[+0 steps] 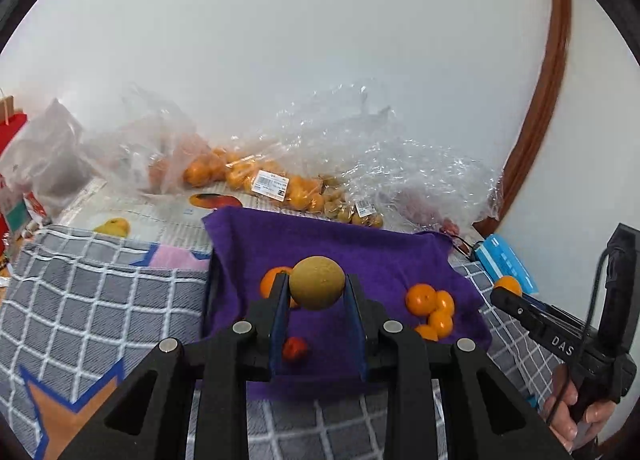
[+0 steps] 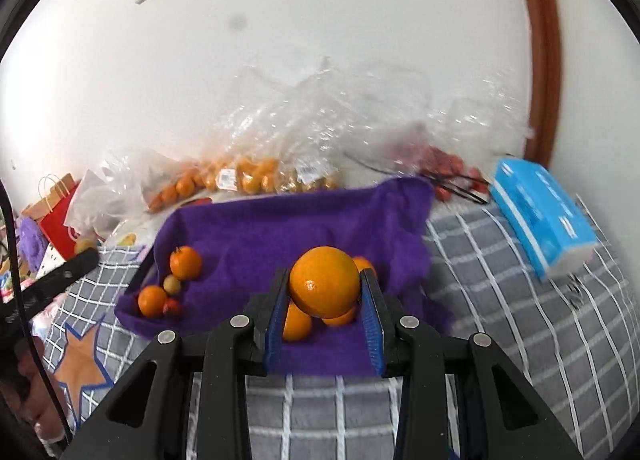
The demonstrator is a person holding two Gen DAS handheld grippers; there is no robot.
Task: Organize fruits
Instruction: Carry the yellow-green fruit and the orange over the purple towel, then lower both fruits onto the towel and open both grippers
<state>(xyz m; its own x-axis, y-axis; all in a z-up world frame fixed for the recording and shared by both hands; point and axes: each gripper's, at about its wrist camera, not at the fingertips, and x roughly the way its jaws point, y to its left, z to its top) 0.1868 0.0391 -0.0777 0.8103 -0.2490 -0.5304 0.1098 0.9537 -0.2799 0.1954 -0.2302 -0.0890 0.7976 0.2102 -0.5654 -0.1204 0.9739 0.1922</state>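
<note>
My left gripper (image 1: 317, 287) is shut on a round tan-brown fruit (image 1: 317, 282), held above a purple cloth-lined tray (image 1: 360, 248). On that cloth lie a cluster of tangerines (image 1: 431, 310), one tangerine (image 1: 273, 280) behind the left finger and a small red fruit (image 1: 295, 349). My right gripper (image 2: 325, 287) is shut on a large orange (image 2: 324, 282) over the same purple cloth (image 2: 280, 236). Below it sit more tangerines (image 2: 297, 322); at the cloth's left are two tangerines (image 2: 185, 262), a small tan fruit (image 2: 173, 284) and a red one (image 2: 172, 306).
Clear plastic bags of tangerines (image 1: 256, 180) and small brown fruits (image 1: 344, 210) lie against the white wall. A blue tissue pack (image 2: 544, 216) sits right of the tray. Grey checked fabric (image 1: 100, 292) covers the surface. The other gripper and a hand (image 1: 576, 348) show at right.
</note>
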